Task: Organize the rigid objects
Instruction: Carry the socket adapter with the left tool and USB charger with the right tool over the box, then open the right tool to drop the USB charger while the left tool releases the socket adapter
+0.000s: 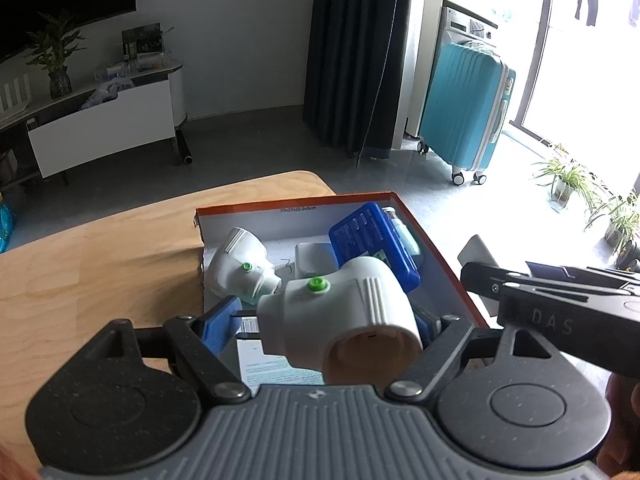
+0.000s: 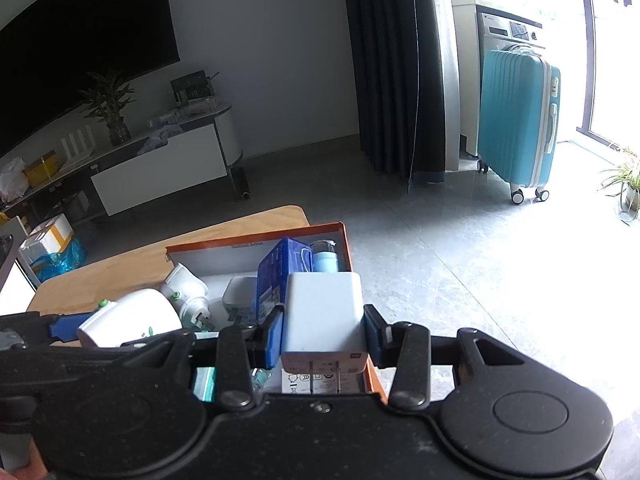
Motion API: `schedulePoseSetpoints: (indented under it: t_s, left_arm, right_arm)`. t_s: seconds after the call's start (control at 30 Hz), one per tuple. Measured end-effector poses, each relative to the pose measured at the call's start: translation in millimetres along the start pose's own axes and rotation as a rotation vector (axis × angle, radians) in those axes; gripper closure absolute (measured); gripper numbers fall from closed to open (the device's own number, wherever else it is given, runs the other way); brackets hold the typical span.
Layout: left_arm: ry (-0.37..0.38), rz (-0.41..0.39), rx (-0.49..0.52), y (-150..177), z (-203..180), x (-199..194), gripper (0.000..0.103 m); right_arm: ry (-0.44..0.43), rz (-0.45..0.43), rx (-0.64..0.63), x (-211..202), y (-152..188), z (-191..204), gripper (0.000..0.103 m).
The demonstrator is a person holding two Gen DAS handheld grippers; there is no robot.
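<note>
An orange-rimmed cardboard box (image 1: 304, 200) sits on the wooden table (image 1: 100, 248). My left gripper (image 1: 332, 320) is shut on a white plug-in device with a green button (image 1: 344, 300), held over the box. A second such device (image 1: 240, 268), a blue case (image 1: 372, 240), a small white adapter (image 1: 314, 258) and a light-blue bottle (image 2: 325, 260) lie inside the box. My right gripper (image 2: 324, 332) is shut on a white charger block (image 2: 324, 312) over the box's right side (image 2: 348, 248). The right gripper shows at the right of the left wrist view (image 1: 560, 304).
The box stands near the table's far right corner; the floor (image 1: 400, 168) lies beyond. A teal suitcase (image 1: 464, 108) stands by a dark curtain (image 1: 352, 52). A white TV cabinet (image 1: 104, 128) with a plant is at the far left. Potted plants (image 1: 568, 176) sit by the window.
</note>
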State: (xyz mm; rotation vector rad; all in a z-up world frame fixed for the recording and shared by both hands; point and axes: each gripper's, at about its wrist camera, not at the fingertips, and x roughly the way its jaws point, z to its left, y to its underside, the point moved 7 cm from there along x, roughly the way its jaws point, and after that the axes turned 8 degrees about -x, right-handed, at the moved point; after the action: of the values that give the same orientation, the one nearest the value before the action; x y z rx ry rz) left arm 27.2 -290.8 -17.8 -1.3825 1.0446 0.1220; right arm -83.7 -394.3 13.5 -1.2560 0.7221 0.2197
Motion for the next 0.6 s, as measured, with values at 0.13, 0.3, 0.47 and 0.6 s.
schedulePoseSetpoints:
  t_s: [0.13, 0.3, 0.47, 0.6]
  left_arm:
    - [-0.002, 0.007, -0.005, 0, 1, 4, 0.018]
    - [0.001, 0.021, 0.002, 2, 0, 9, 0.018]
    - [0.003, 0.029, 0.004, 2, -2, 15, 0.018]
    - [0.008, 0.032, 0.008, 0, -3, 19, 0.018]
  right_arm:
    - [-0.005, 0.004, -0.005, 5, -3, 0, 0.053]
    - [-0.028, 0.007, -0.027, 12, -12, 1, 0.053]
    - [-0.046, 0.013, -0.044, 19, -18, 7, 0.053]
    - [-0.060, 0.018, -0.050, 26, -21, 12, 0.053]
